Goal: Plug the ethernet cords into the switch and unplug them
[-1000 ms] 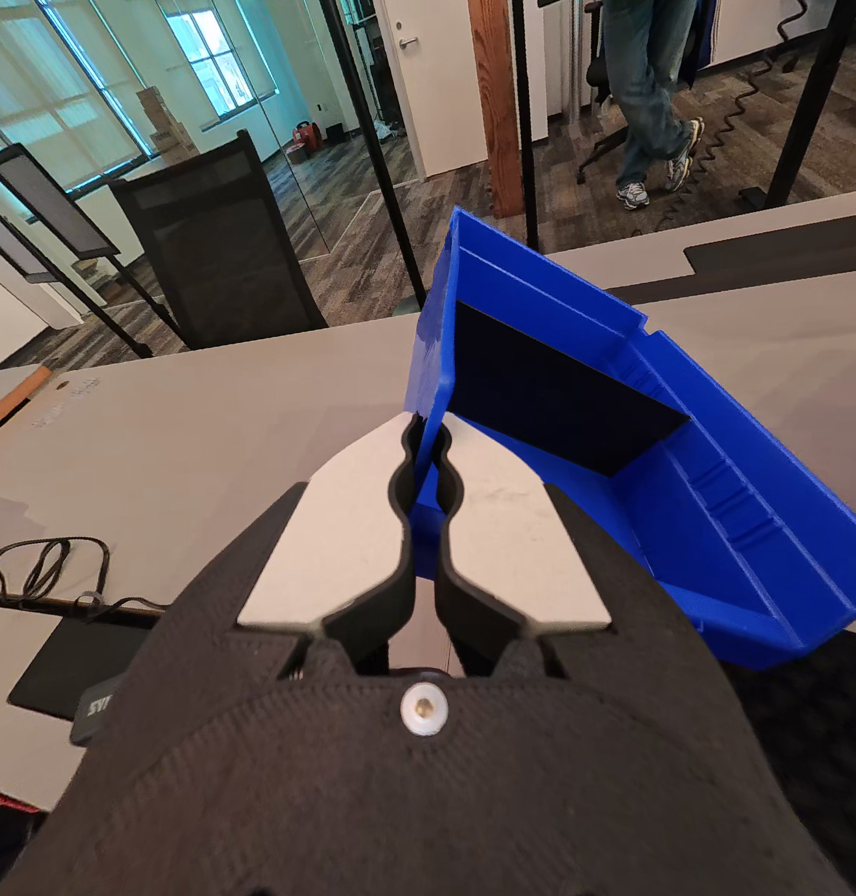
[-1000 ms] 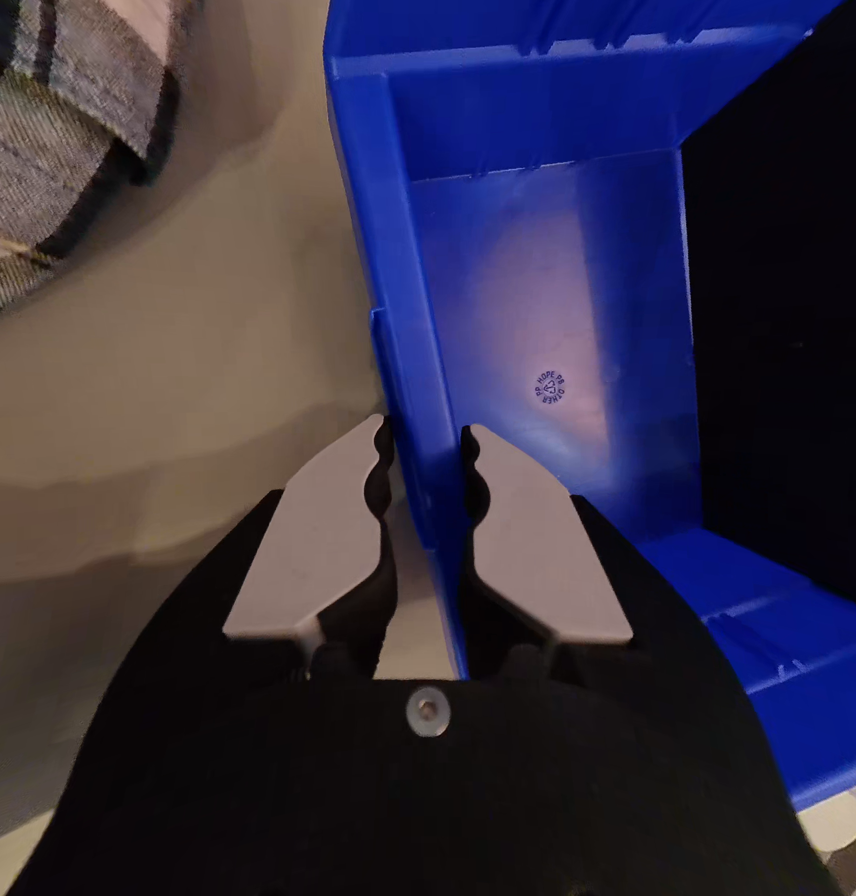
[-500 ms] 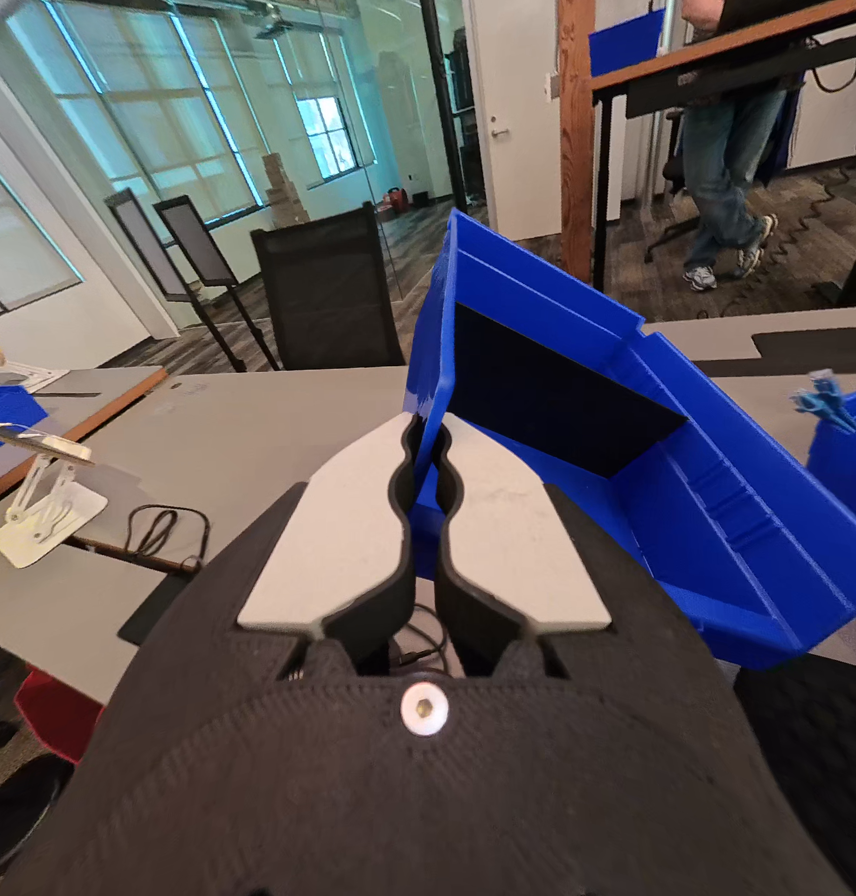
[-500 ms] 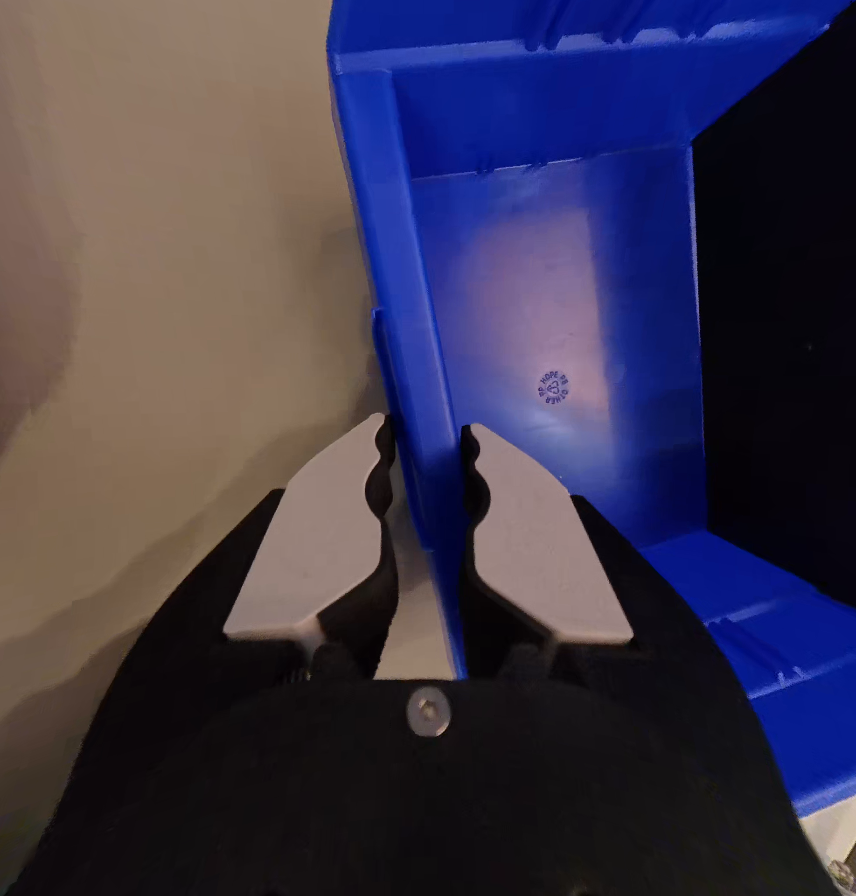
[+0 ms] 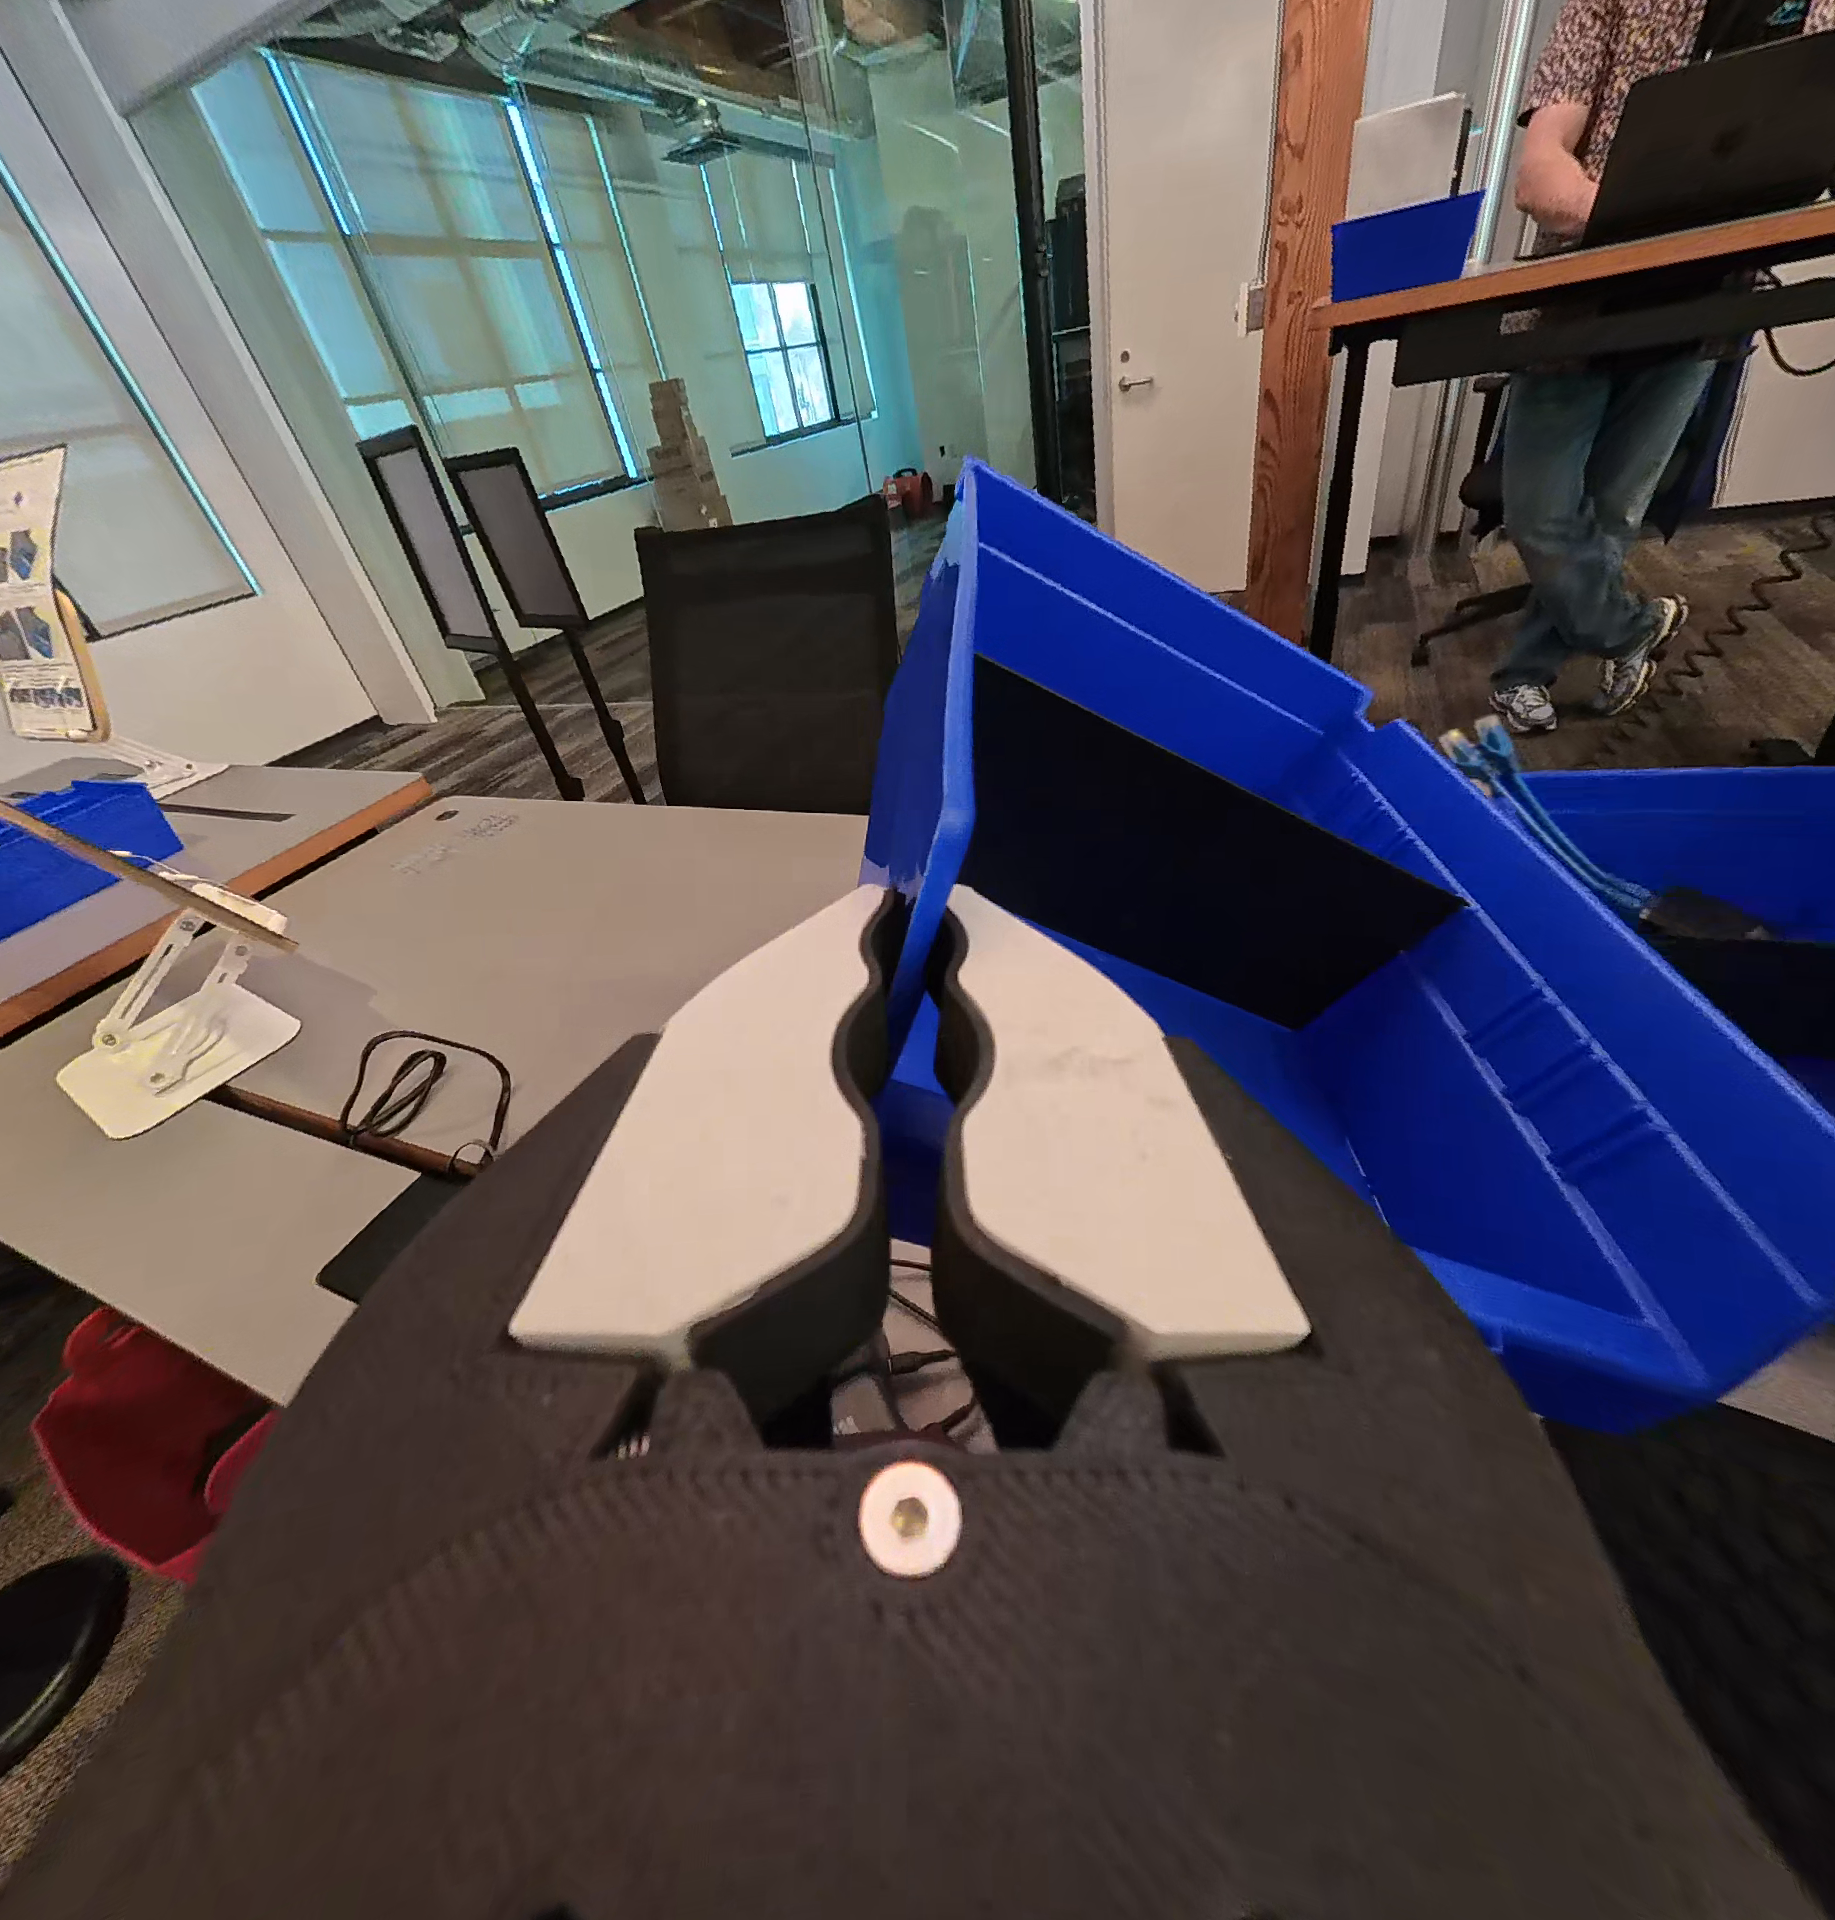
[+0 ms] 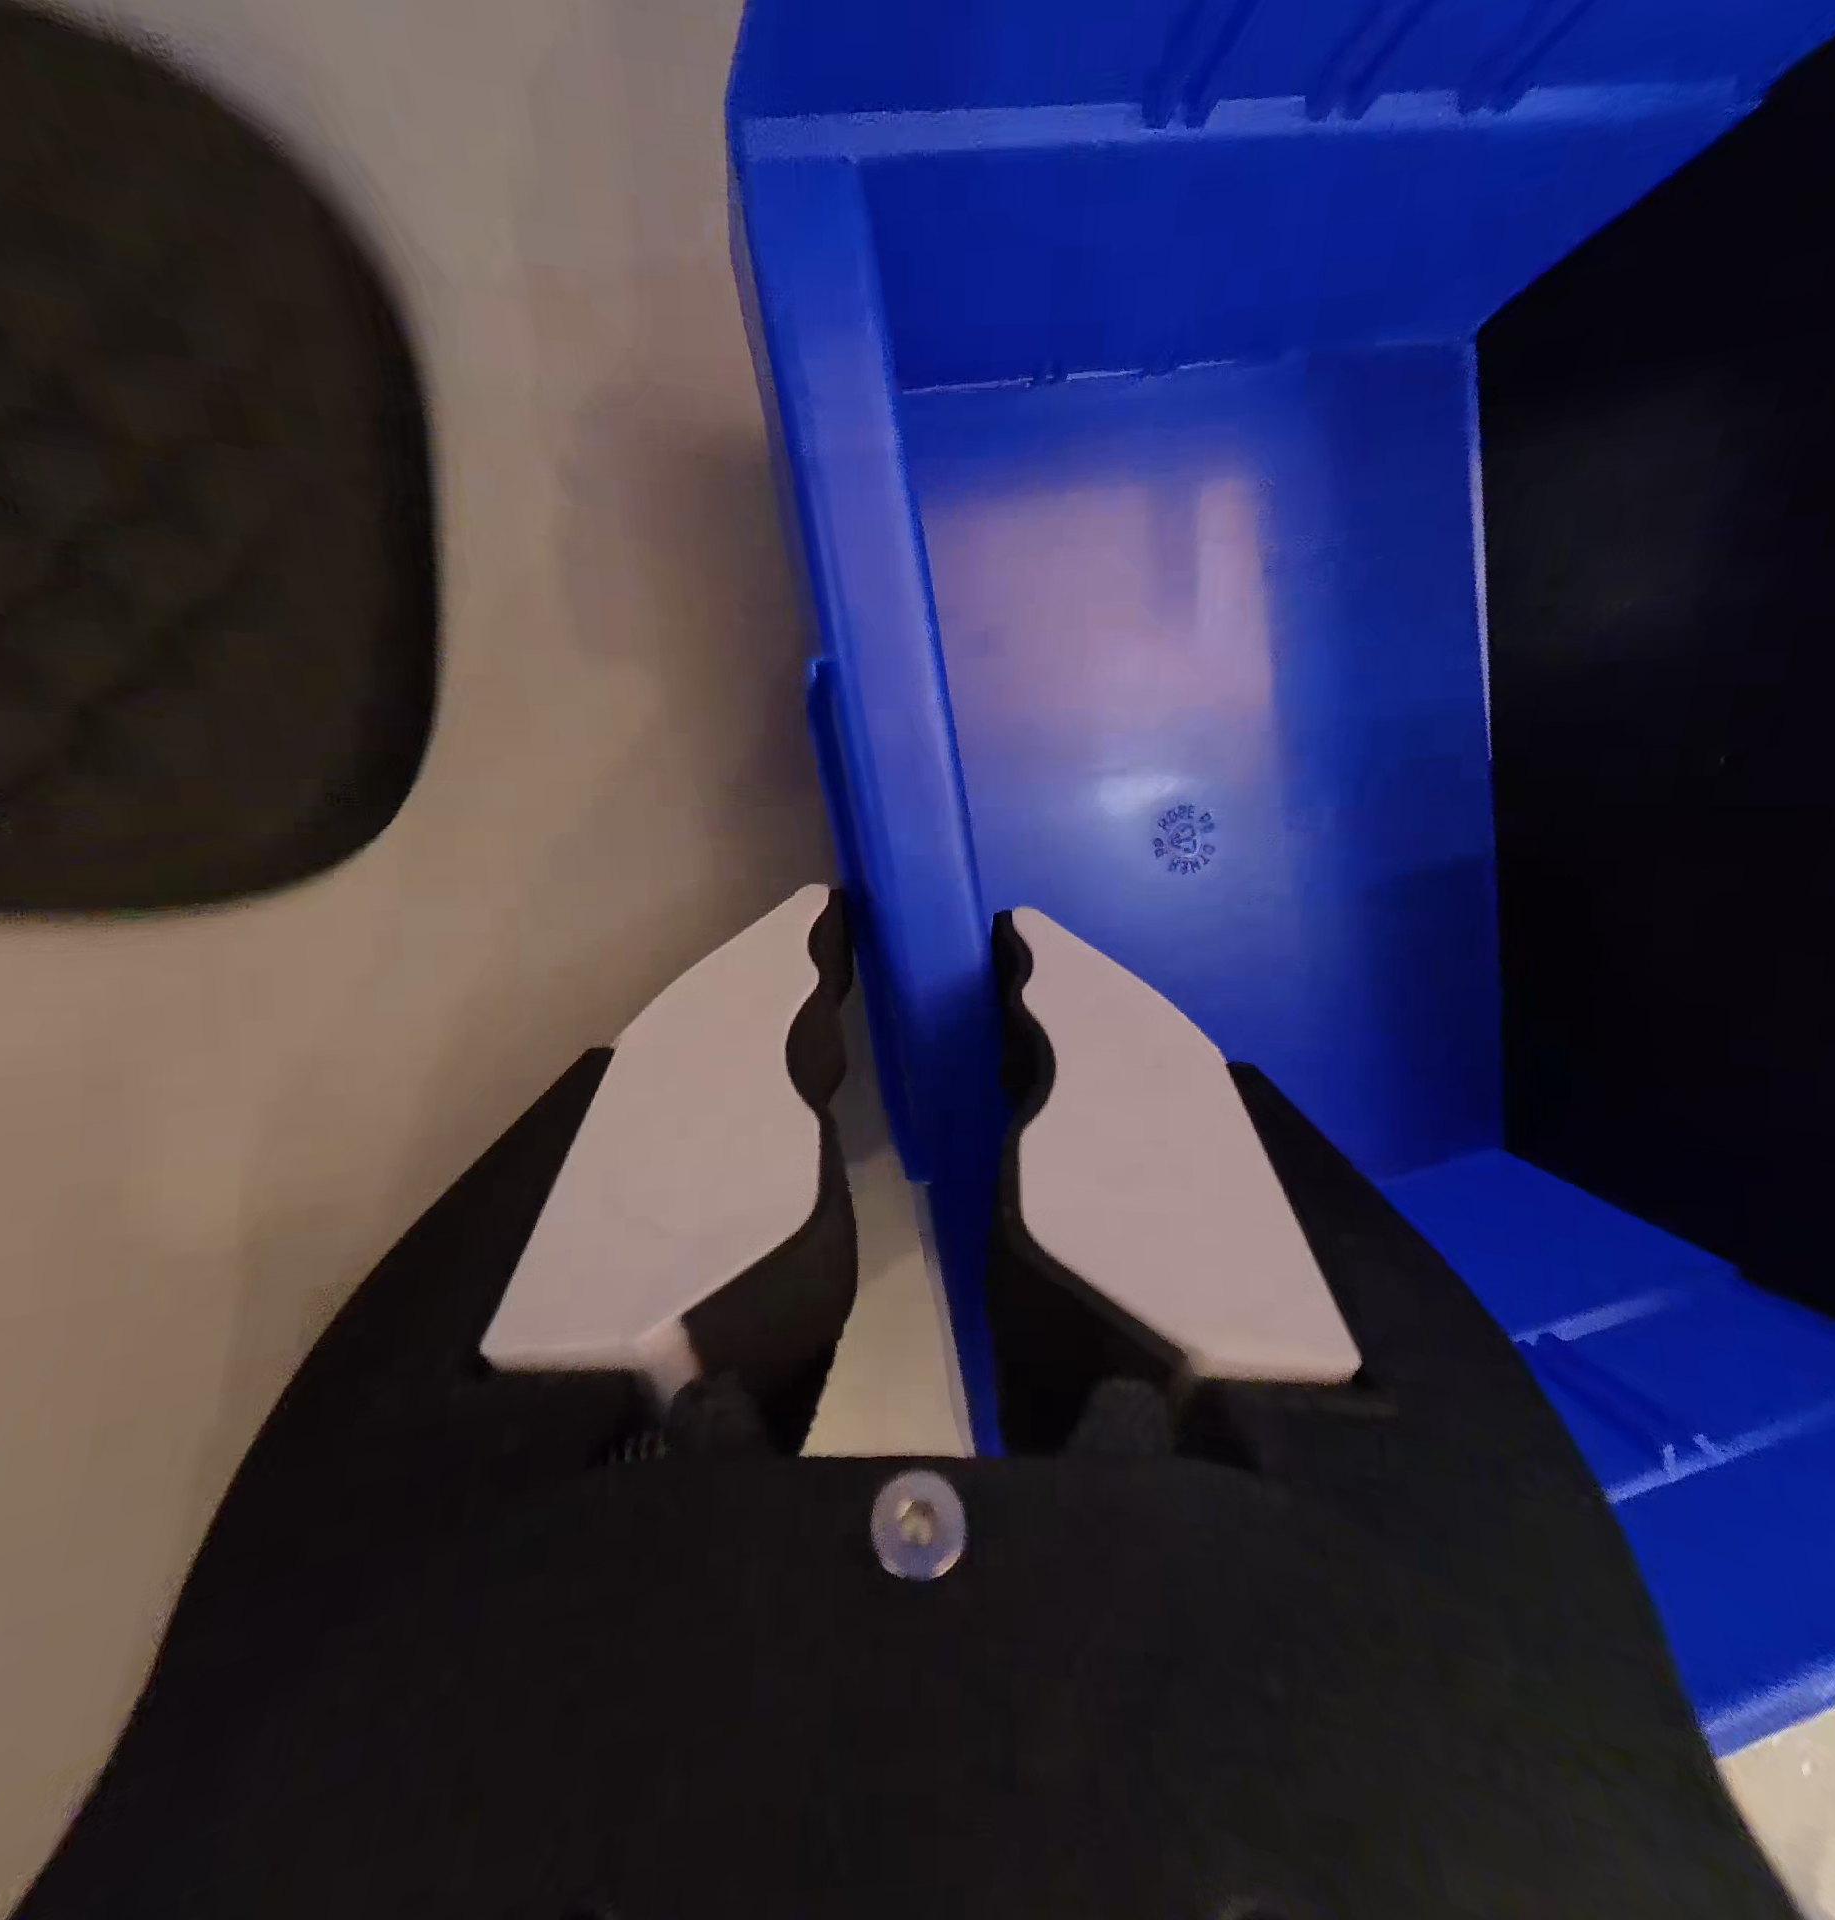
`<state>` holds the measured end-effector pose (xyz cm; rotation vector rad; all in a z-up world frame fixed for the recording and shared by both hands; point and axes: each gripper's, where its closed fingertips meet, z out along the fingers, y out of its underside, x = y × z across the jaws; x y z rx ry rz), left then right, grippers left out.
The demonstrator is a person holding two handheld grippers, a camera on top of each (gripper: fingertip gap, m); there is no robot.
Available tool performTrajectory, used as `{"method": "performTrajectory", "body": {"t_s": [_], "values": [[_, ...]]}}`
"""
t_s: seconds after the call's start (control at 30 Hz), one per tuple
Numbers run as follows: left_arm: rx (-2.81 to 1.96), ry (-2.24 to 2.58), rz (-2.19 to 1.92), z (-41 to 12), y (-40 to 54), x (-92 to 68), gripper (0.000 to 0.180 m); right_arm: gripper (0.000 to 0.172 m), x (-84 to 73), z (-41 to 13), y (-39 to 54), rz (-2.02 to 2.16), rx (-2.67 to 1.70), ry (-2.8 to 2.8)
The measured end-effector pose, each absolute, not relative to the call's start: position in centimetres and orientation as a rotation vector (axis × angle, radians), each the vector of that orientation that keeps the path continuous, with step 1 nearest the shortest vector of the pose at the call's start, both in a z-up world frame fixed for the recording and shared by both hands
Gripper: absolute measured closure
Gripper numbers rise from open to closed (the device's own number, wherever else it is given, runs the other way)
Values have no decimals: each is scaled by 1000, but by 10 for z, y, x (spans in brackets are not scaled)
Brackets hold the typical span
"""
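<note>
The left gripper (image 5: 918, 914) has its jaws pinched tight on the thin wall of a big blue bin (image 5: 1515, 1091), which is tipped up above the gray tabletop (image 5: 580, 935). The right gripper (image 6: 918, 914) has its jaws pressed on a thicker wall of the same bin (image 6: 1152, 623). Blue ethernet cords (image 5: 1547, 821) stick out of a second blue bin (image 5: 1723, 842) at 2 o'clock in the left wrist view.

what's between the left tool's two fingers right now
The thin side wall of the tilted blue bin, clamped between the left tool's fingers; the left wrist view shows it.
</note>
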<state>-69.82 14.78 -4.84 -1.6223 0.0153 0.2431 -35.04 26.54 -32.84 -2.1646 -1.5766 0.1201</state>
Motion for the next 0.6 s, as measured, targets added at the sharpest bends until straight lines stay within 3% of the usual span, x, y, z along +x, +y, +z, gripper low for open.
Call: {"method": "performTrajectory", "body": {"t_s": [0.1,0.13,0.2,0.23,0.6], "values": [[-1613,15,208,-47,145,-693,177,145,-372,-328,302,97,-2185,-1476],[-1608,16,192,-46,144,-690,177,134,-378,-325,306,96,-2144,-1490],[-1592,22,148,-43,141,-682,177,93,-385,-305,306,116,-2037,-1450],[-1582,34,122,-41,140,-677,177,91,-384,-294,295,187,-2009,-1442],[-1509,415,-459,-46,153,-513,177,111,-184,-225,156,765,-1901,-1248]]}}
